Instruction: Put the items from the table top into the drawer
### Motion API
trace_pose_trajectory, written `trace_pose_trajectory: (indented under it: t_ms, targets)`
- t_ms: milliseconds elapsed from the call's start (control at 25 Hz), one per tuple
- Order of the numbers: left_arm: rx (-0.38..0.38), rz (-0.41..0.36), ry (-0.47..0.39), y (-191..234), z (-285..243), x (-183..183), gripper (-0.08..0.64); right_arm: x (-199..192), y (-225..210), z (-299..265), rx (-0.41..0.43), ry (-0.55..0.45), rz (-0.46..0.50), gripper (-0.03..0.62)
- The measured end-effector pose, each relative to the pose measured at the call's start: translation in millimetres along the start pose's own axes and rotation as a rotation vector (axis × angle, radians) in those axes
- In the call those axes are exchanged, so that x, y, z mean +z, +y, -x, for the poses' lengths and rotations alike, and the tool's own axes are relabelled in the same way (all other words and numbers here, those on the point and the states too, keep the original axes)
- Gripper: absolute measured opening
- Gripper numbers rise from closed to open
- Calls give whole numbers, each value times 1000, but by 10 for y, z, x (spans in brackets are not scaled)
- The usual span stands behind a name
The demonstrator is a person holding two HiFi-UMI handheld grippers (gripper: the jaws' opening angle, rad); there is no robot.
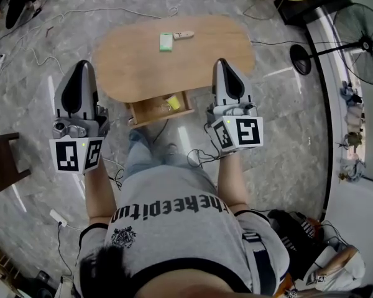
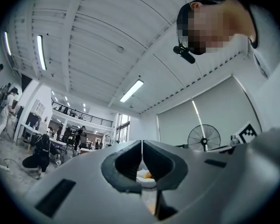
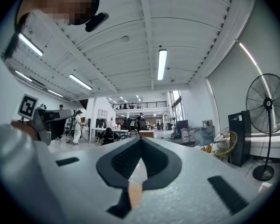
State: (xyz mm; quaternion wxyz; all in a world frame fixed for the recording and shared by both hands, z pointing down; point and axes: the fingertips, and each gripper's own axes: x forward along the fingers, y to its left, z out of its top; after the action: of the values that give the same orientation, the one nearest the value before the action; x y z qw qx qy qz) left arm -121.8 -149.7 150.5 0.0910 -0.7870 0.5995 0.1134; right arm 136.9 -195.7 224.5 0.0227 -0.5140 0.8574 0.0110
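Note:
In the head view a small green box (image 1: 166,41) and a white and tan stick-shaped item (image 1: 183,35) lie near the far edge of the oval wooden table (image 1: 193,64). At the table's near side a drawer (image 1: 150,109) stands pulled out, with a yellow item (image 1: 173,102) inside. My left gripper (image 1: 84,65) hovers left of the table, off its edge, jaws shut and empty. My right gripper (image 1: 221,61) hangs over the table's near right edge, also shut on nothing. Both gripper views look up at the ceiling; the left gripper (image 2: 142,146) and right gripper (image 3: 140,141) show tips touching.
A standing fan (image 1: 363,42) and its round base (image 1: 300,59) are right of the table. Dark wooden furniture (image 1: 3,160) is at the left. Cables trail over the marble floor (image 1: 37,61), and bags (image 1: 323,253) lie at the lower right.

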Motion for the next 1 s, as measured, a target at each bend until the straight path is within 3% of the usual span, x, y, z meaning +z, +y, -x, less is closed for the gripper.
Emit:
trace_pose_trajectory:
  t_ms: [280, 480, 1000]
  targets:
    - [-100, 19, 50, 586, -659, -386, 11, -282, 24, -796, -80, 59, -23, 3]
    - [-175, 38, 63, 907, -969, -693, 11, -720, 119, -1280, -118, 138, -69, 5]
    - [-329, 87, 100, 1308, -1506, -1647, 11, -2540, 34, -2152, -187, 433, -301, 35]
